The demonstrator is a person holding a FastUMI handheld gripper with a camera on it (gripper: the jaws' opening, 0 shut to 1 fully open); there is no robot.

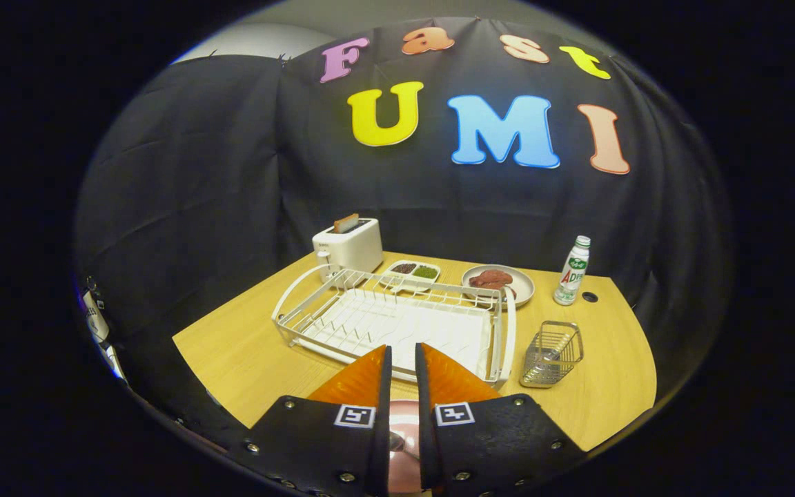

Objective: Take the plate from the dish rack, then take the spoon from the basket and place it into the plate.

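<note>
Gripper view: your gripper (403,359) pinches a glossy pink plate (404,442) between ridged orange fingers (359,379), before the white wire dish rack (397,321) and mesh basket (553,353) on the wooden table (239,352).

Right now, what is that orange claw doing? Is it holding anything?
Gripper: fingers nearly closed with a narrow gap, a pink shiny thing seen between them; whether they grip it cannot be told.

Dim booth, sharp centre, curved fisheye edges
</note>
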